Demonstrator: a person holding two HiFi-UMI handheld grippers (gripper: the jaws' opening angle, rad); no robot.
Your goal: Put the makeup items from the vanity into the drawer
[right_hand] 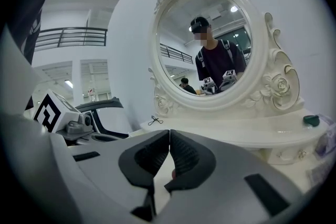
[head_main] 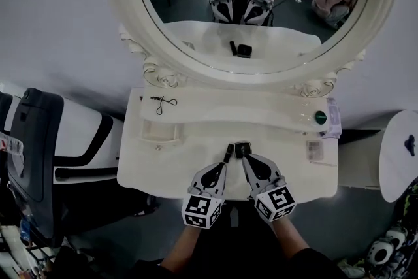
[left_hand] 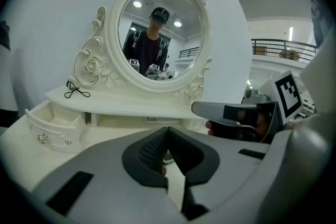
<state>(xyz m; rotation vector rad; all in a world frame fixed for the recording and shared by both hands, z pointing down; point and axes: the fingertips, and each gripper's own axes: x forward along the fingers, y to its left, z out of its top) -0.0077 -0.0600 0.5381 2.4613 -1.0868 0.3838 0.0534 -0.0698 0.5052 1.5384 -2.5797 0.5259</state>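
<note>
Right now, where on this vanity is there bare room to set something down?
Free: the tabletop at left front, between the open drawer and the left gripper; the upper shelf in the middle, between the black wire loop and the green cap. Crowded: centre front, with the right gripper and two small black items.

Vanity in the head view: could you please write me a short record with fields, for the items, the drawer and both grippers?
surface: white vanity with oval mirror
drawer: small drawer, open, at left under the shelf
on shelf: eyelash curler at left; green-capped item at right
on tabletop: black square compact, slim black stick beside it
left gripper: shut, holds nothing
right gripper: shut, holds nothing
</note>
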